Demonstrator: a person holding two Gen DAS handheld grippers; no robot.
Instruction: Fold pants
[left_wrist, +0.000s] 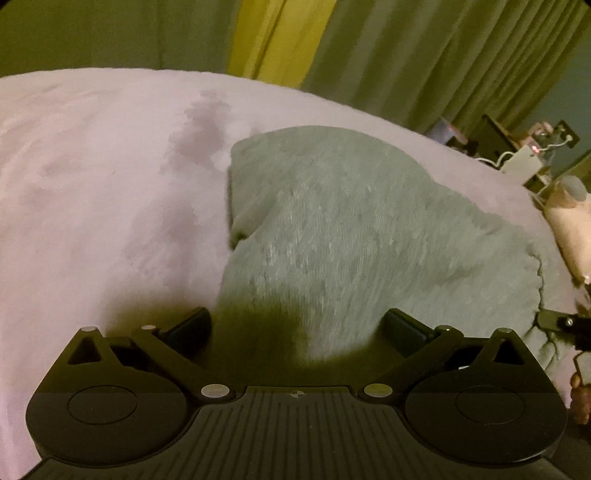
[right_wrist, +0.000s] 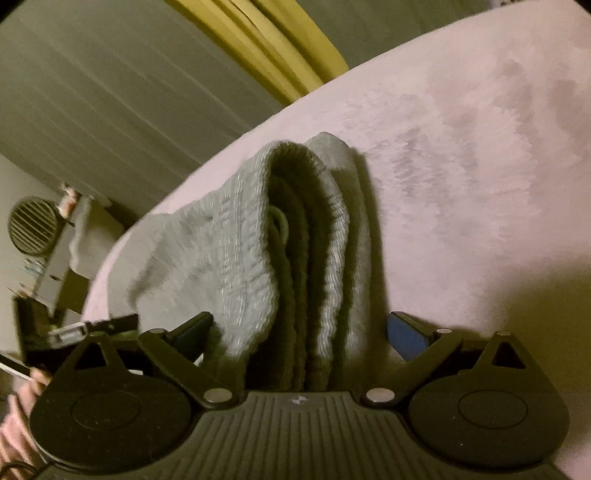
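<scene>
Grey knit pants (left_wrist: 332, 229) lie folded in a thick bundle on a pale pink bed cover (left_wrist: 92, 184). My left gripper (left_wrist: 297, 325) is open, its jaws spread wide on either side of the near edge of the bundle. In the right wrist view the ribbed waistband end of the pants (right_wrist: 295, 251) shows as several stacked layers running between the jaws of my right gripper (right_wrist: 301, 328), which is open and wide apart. A drawstring loop (right_wrist: 279, 223) peeks out between the layers. The other gripper shows at the right edge of the left wrist view (left_wrist: 565, 325).
Green and yellow curtains (left_wrist: 332, 37) hang behind the bed. A cluttered side table with cables and a white box (left_wrist: 528, 162) stands at the far right. A round vent or fan (right_wrist: 33, 225) and furniture stand beyond the bed edge.
</scene>
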